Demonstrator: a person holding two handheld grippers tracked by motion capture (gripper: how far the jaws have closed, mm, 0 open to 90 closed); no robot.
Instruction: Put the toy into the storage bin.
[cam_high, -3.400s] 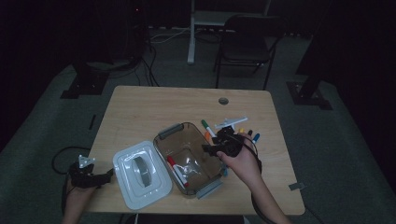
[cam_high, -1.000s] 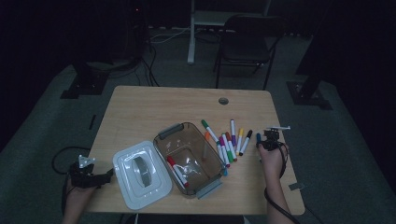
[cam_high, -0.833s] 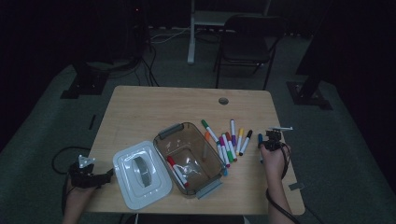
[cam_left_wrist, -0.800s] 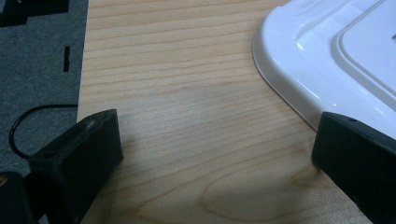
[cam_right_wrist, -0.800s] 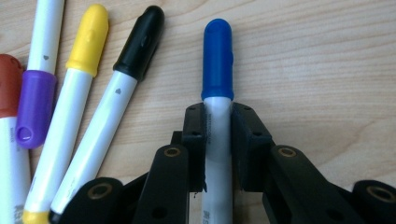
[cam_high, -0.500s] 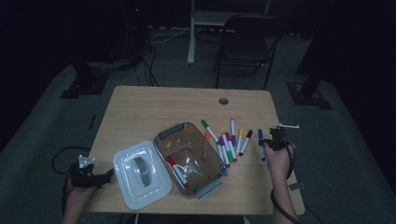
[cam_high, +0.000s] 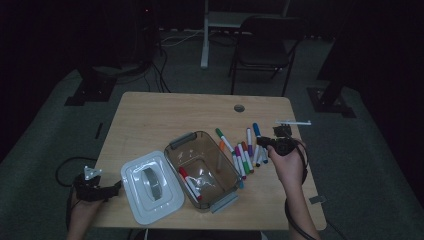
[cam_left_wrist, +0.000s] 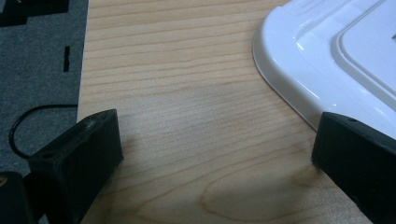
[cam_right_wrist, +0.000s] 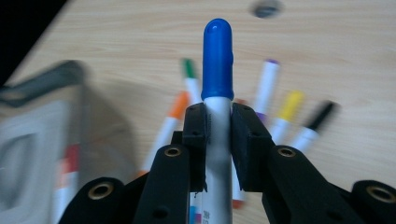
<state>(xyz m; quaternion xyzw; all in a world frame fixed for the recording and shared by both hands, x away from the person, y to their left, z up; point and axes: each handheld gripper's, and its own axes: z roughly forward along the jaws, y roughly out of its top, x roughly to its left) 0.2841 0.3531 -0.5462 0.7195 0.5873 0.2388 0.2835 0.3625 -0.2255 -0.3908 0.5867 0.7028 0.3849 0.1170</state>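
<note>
My right gripper is shut on a white marker with a blue cap that sticks out past the fingertips. In the high view that gripper is raised over the right side of the table, just right of several loose markers. A clear brown bin stands at the table's middle with a red marker inside. Its white lid lies to the left. My left gripper rests at the front left corner. Its jaws stand open and empty beside the lid's edge.
The wooden table has a round cable hole near its far edge. A folding chair and dark stands sit on the carpet beyond. A cable loops on the floor at the left.
My right gripper has risen off the table and shifted left toward the loose markers, carrying the blue marker. The left gripper, bin and lid have not moved.
</note>
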